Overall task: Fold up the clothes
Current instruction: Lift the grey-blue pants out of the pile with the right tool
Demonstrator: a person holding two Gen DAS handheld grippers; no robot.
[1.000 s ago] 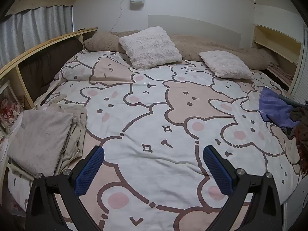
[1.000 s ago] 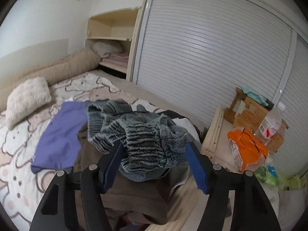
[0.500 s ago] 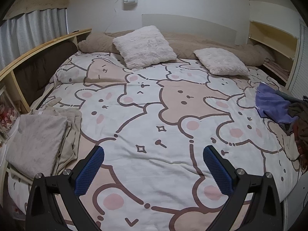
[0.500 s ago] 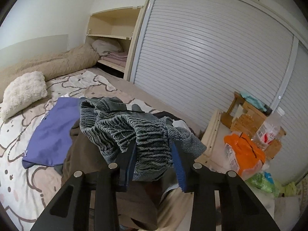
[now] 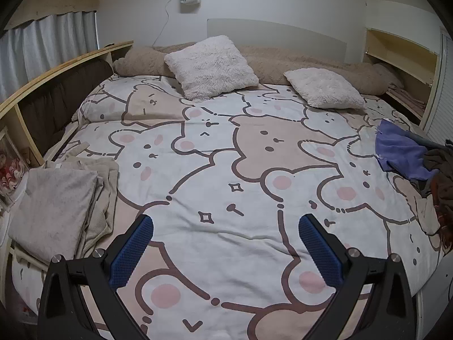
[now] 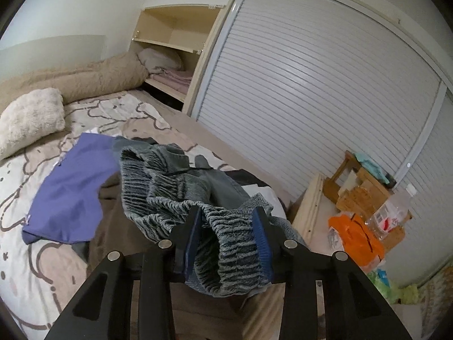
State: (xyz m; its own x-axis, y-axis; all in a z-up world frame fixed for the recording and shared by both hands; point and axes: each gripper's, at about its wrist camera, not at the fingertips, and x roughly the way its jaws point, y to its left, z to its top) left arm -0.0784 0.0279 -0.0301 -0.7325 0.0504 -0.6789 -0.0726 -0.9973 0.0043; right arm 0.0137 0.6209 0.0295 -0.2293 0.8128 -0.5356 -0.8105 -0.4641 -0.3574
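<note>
In the right wrist view my right gripper [image 6: 228,222] is shut on a grey-blue ribbed knit garment [image 6: 181,192] at the top of a clothes pile on the bed's right edge. Under it lie a purple garment [image 6: 70,189] and a brown garment [image 6: 119,240]. In the left wrist view my left gripper [image 5: 226,226] is open and empty above the bear-print bedspread [image 5: 226,155]. A folded beige stack [image 5: 59,204] lies at the bed's left edge. The purple garment [image 5: 402,153] and the pile show at the far right.
Two fluffy white pillows [image 5: 212,65] [image 5: 322,90] and a long tan bolster [image 5: 311,62] lie at the head. A wooden shelf [image 5: 56,70] runs along the left. Right of the bed stand a shutter door [image 6: 311,99] and a low wooden table [image 6: 311,206] with an orange bag [image 6: 354,235].
My right gripper has closed on the ribbed garment and lifted its edge. My left gripper has drawn back a little, still open.
</note>
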